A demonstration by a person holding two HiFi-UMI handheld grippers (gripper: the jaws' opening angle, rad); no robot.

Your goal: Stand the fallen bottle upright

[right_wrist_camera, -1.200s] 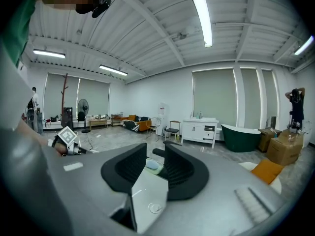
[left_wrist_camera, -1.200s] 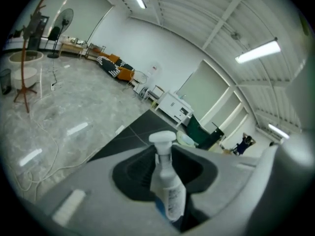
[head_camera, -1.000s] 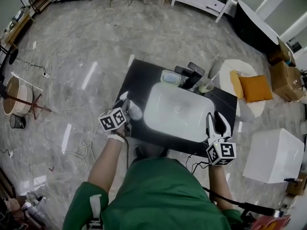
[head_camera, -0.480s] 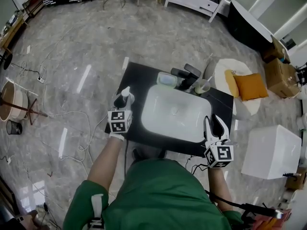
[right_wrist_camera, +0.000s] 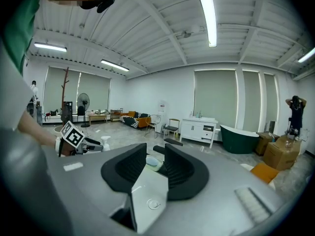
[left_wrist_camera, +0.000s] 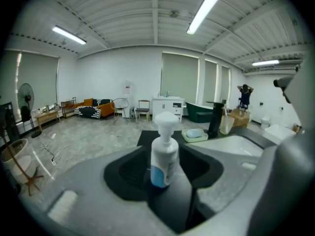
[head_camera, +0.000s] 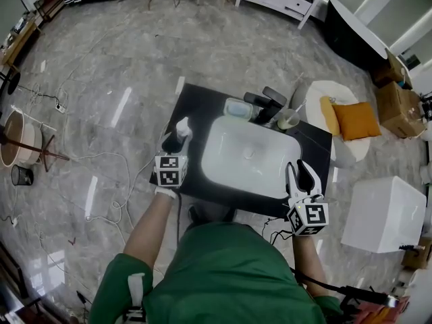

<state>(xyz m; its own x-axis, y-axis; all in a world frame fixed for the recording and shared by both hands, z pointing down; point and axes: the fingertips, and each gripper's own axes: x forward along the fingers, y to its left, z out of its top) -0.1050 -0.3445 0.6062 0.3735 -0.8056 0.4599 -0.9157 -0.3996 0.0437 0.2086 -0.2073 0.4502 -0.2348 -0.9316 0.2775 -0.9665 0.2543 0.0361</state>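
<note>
At the left end of the black stone countertop [head_camera: 198, 110], the white plastic pump bottle with a blue label [head_camera: 182, 128] stood upright on its base. It was close to the counter's left edge and just beside the white oval basin [head_camera: 246, 157]. The left gripper [head_camera: 175, 144] pointed at the bottle. Its jaws had just been opening and stood wide apart, with the bottle between them and neither pad pressing on it. The release appeared to be the step in hand, and the standing-up itself looked done.

Further right, past the basin, the right gripper [head_camera: 302, 175] hovered over the counter's front right corner. Its jaws stood a little apart with nothing gripped between them.

The next move probably called for drawing the left gripper straight back along its own line, keeping both pads clear of the tall, narrow bottle. A light knock would likely tip it over again.
</note>
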